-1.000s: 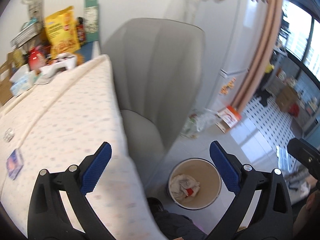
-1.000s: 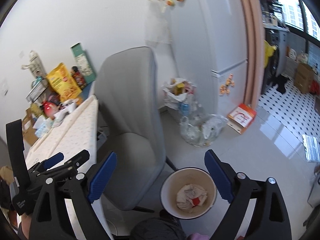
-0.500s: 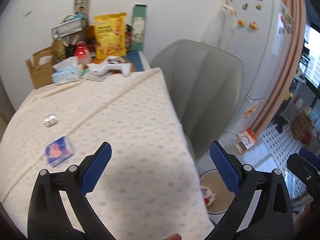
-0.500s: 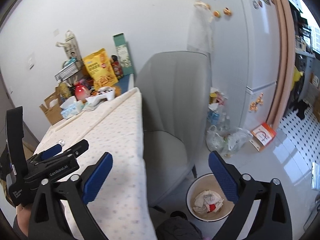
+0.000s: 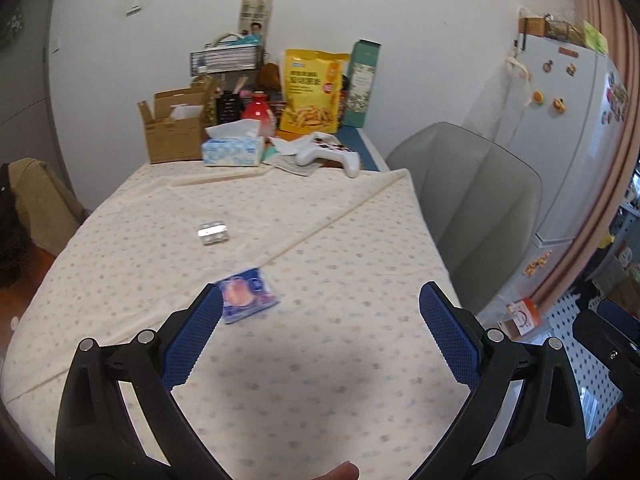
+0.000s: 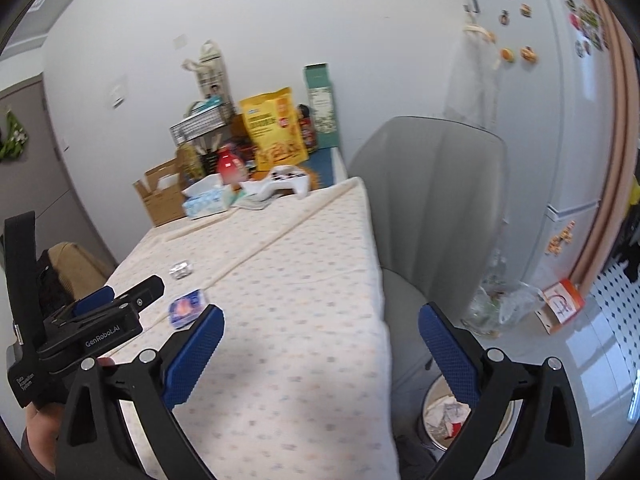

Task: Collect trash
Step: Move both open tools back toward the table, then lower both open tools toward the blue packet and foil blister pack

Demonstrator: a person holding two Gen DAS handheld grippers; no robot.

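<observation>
A blue wrapper with a pink picture (image 5: 248, 294) lies on the cloth-covered table (image 5: 320, 400), just beyond my left gripper's left fingertip. It also shows in the right wrist view (image 6: 187, 307). A small silver foil pack (image 5: 213, 233) lies farther back, and it shows in the right wrist view (image 6: 181, 270) too. My left gripper (image 5: 320, 320) is open and empty above the table. My right gripper (image 6: 320, 344) is open and empty over the table's right edge. The trash bin (image 6: 444, 420) with crumpled paper stands on the floor below, partly hidden by the right finger.
A grey chair (image 6: 432, 216) stands right of the table. At the table's far end are a cardboard box (image 5: 172, 136), tissue box (image 5: 234, 150), white game controller (image 5: 332, 154) and yellow snack bag (image 5: 310, 96). A fridge (image 6: 560, 120) and plastic bags (image 6: 504, 308) are right.
Both grippers have lifted and swung left from over the bin to over the table. The wrapper and foil pack have come into view. Both grippers stayed open.
</observation>
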